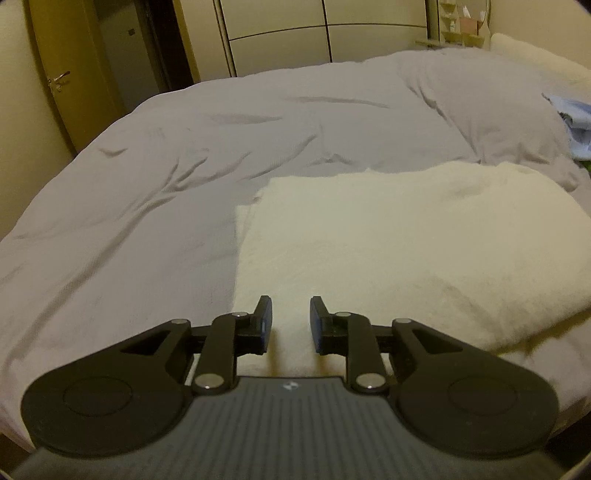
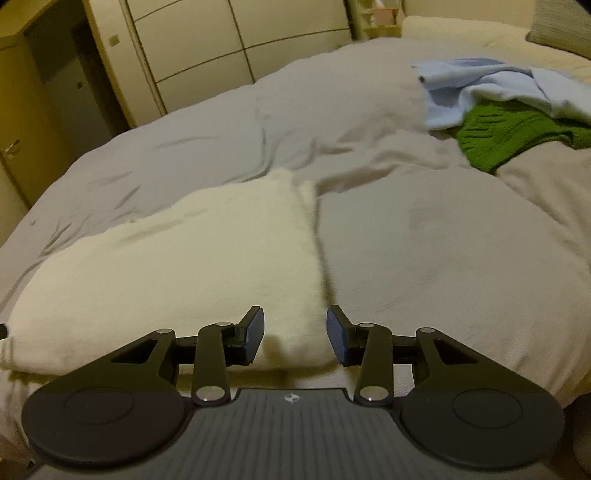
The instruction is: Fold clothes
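Note:
A cream garment (image 1: 406, 240) lies folded into a rough rectangle on the grey duvet (image 1: 166, 155). My left gripper (image 1: 291, 314) hovers over its near left corner. The jaws stand a little apart and no cloth is pinched between them. In the right wrist view the same cream garment (image 2: 184, 251) fills the lower left. My right gripper (image 2: 295, 325) is open above its near right edge, where the cloth meets the duvet (image 2: 443, 240). Nothing is held in either gripper.
A light blue garment (image 2: 480, 88) and a green knit (image 2: 509, 129) lie heaped at the far right of the bed. Cream pillows (image 1: 535, 59) sit at the head. A wardrobe (image 1: 280, 33) and a door (image 1: 55, 74) stand beyond the bed.

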